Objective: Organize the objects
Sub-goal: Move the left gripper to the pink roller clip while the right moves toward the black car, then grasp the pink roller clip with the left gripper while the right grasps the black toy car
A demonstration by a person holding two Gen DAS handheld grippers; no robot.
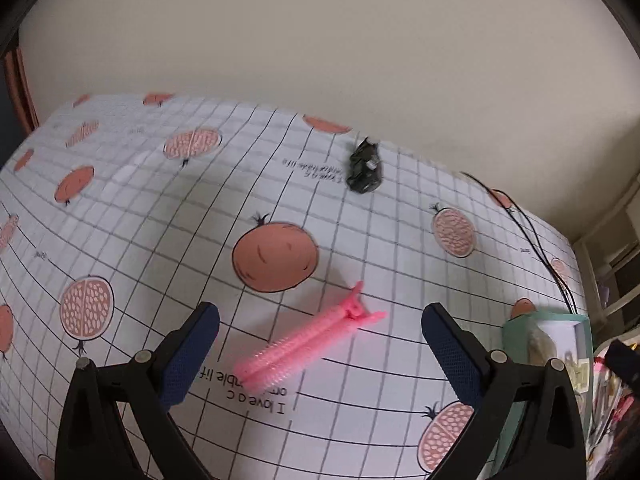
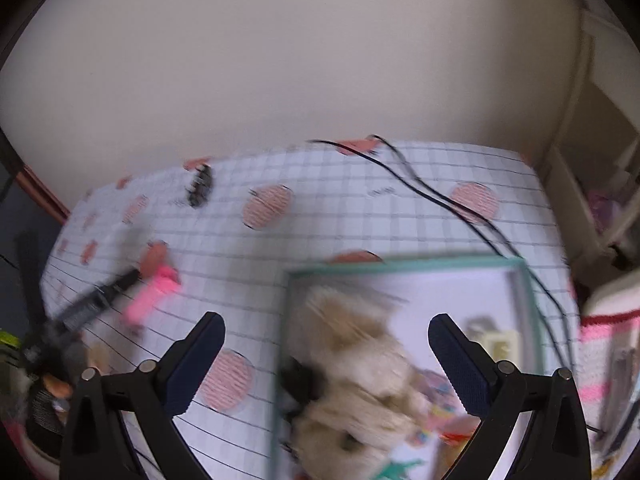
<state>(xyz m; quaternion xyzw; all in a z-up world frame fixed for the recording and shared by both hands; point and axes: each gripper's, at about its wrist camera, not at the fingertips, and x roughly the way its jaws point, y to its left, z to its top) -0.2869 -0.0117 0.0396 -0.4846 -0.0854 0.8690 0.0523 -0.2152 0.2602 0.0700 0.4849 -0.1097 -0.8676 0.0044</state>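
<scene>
Lying between spread left jaws: pink hair clip (image 1: 304,340) | right jaws spread, empty

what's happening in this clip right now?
A person with two handheld grippers is tidying a table covered in a pomegranate-print cloth. The left gripper is open around a pink plastic hair clip lying on the cloth, not yet gripped. The right gripper is open and empty above a teal-rimmed box holding a beige fluffy item. A small black clip lies near the far edge.
</scene>
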